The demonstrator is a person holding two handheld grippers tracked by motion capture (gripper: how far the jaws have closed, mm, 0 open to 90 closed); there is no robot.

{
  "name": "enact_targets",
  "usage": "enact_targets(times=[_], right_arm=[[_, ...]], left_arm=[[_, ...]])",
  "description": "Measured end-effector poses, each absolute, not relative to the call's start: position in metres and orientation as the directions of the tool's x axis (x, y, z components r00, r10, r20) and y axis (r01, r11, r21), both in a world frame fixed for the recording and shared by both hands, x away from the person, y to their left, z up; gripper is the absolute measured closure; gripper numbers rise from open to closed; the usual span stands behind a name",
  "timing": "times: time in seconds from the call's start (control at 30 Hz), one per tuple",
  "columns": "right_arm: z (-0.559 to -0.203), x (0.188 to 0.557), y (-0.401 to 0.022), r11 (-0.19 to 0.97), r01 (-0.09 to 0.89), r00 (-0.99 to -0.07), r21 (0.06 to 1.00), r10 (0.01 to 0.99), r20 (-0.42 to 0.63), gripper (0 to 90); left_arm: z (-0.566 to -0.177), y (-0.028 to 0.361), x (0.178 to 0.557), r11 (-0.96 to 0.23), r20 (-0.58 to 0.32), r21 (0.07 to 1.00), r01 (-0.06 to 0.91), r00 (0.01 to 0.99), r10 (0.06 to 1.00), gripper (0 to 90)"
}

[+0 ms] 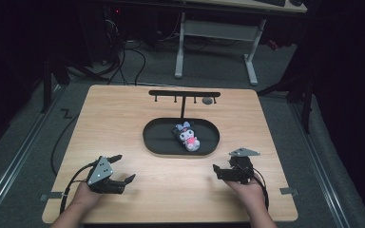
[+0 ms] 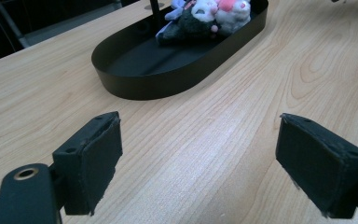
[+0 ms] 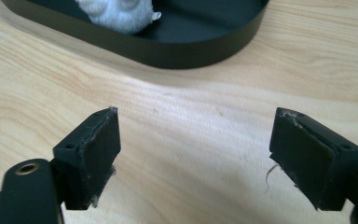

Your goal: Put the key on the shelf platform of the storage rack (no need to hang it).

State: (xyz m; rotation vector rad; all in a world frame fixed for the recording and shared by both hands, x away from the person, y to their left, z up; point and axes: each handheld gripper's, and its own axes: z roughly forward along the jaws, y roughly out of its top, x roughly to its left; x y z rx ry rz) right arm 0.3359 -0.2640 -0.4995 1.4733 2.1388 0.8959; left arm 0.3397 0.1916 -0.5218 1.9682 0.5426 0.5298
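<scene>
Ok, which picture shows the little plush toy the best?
The high view: the whole plush toy shows, lying in the black tray. The left gripper view shows it closer but cut off at the top edge. The right gripper view catches just a white bit.

**Two black hand-held grippers, grey plates on top**

The left hand-held gripper (image 1: 122, 169) is black, with a grey three-cornered plate dotted by small marks and a black cable trailing from it. The right hand-held gripper (image 1: 222, 171) is black too, capped by a flatter grey three-cornered plate, with its own black cable. Seen close in each gripper view, the jaws end in thick black rectangular pads (image 2: 93, 158) with small holes on top; a brass-ringed hole sits at the lower left. The right pads (image 3: 95, 154) are frayed, with loose fibres at their edges.
</scene>
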Motion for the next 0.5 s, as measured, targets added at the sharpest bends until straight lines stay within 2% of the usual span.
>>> enact_targets(times=[0.23,0.33,0.4,0.43,0.5], right_arm=[[-0.512,0.301,-0.267,0.230,0.624,-0.352,0.747,0.936,0.007,13.8],[-0.516,0.281,-0.269,0.213,0.570,-0.341,0.793,0.940,-0.007,13.9],[-0.513,0.274,-0.272,0.204,0.575,-0.330,0.792,0.944,-0.003,13.9],[-0.513,0.272,-0.274,0.222,0.559,-0.327,0.799,0.944,-0.034,14.0],[-0.513,0.271,-0.280,0.191,0.565,-0.305,0.803,0.952,-0.012,14.0]], left_arm=[[-0.522,0.191,0.340,-0.416,0.135,0.898,0.148,0.806,0.577,15.4],[-0.522,0.191,0.340,-0.413,0.132,0.898,0.149,0.806,0.577,15.4],[-0.522,0.190,0.341,-0.414,0.132,0.898,0.148,0.808,0.574,15.4],[-0.522,0.190,0.341,-0.415,0.132,0.898,0.148,0.808,0.574,15.4],[-0.521,0.190,0.341,-0.417,0.133,0.897,0.149,0.808,0.574,15.4]])
